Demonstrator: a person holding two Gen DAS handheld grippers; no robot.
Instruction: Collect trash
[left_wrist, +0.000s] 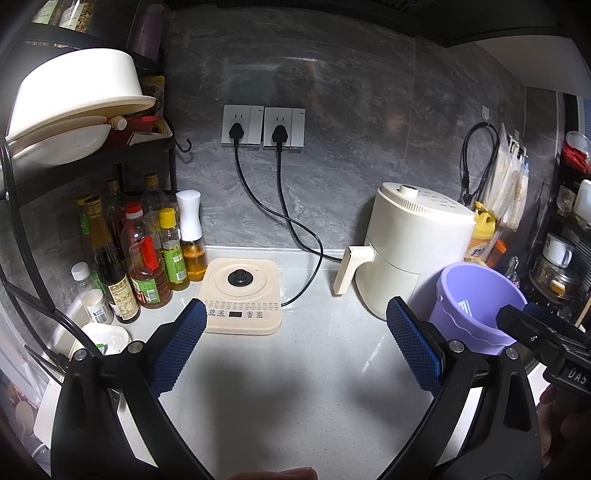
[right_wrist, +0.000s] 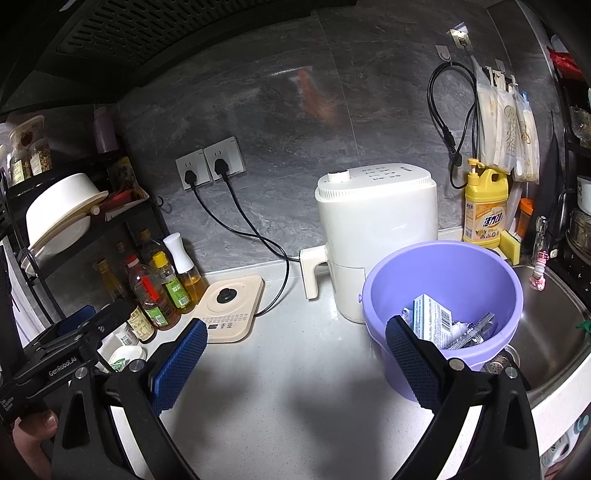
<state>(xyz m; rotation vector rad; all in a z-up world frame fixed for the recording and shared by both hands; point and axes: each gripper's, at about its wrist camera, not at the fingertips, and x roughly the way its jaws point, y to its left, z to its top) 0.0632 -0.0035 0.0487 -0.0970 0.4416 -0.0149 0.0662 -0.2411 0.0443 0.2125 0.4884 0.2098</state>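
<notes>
A purple bucket (right_wrist: 443, 291) stands on the white counter next to the sink; it also shows in the left wrist view (left_wrist: 476, 299). Inside lie a white and blue box (right_wrist: 432, 321) and silvery wrappers (right_wrist: 476, 332). My right gripper (right_wrist: 295, 339) is open and empty, its right finger in front of the bucket's near wall. My left gripper (left_wrist: 295, 325) is open and empty above the bare counter, left of the bucket. The right gripper's body (left_wrist: 535, 336) shows at the right of the left wrist view. The left gripper's body (right_wrist: 70, 343) shows at the left of the right wrist view.
A cream kettle base (left_wrist: 242, 295) and a white air fryer (left_wrist: 410, 251) stand at the back, plugged into wall sockets (left_wrist: 264, 127). Oil and sauce bottles (left_wrist: 144, 254) stand under a black rack at the left. A steel sink (right_wrist: 550, 325) and yellow detergent bottle (right_wrist: 484, 206) are right.
</notes>
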